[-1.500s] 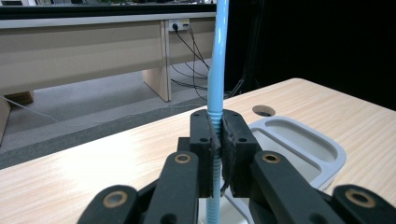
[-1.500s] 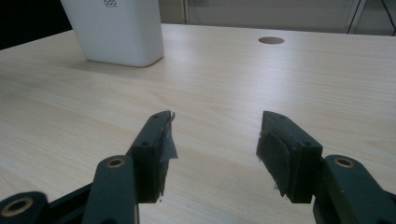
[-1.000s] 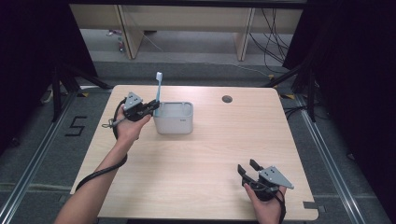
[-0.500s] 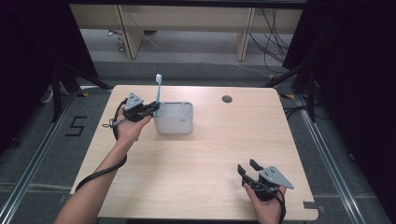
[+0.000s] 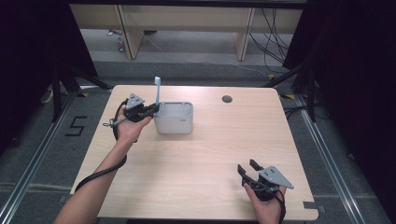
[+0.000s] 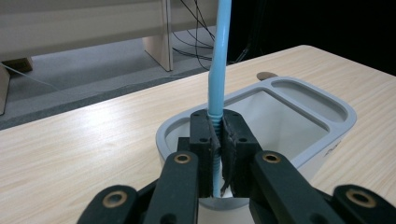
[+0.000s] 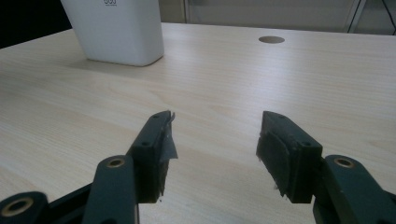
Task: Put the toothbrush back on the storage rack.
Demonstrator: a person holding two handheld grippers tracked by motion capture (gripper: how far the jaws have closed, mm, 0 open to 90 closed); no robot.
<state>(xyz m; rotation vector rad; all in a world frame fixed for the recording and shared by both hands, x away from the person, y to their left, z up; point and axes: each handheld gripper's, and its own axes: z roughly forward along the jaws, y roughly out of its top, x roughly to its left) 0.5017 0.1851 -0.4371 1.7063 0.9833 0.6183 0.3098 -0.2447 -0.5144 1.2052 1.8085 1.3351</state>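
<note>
Left gripper (image 6: pixel 217 140) clamps the toothbrush (image 6: pixel 218 70) upright, head up, over the holder (image 5: pixel 173 117) near the table's far-left corner. Right gripper (image 7: pixel 215 140) gapes wide and empty near the near-right corner.

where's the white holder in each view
High view: white holder sits upper left of centre on the table, beside the left hand-held gripper.
Left gripper view: holder centre right, behind the jaws shut on the blue toothbrush.
Right gripper view: holder top left.
Shared landmark: round table hole.
</note>
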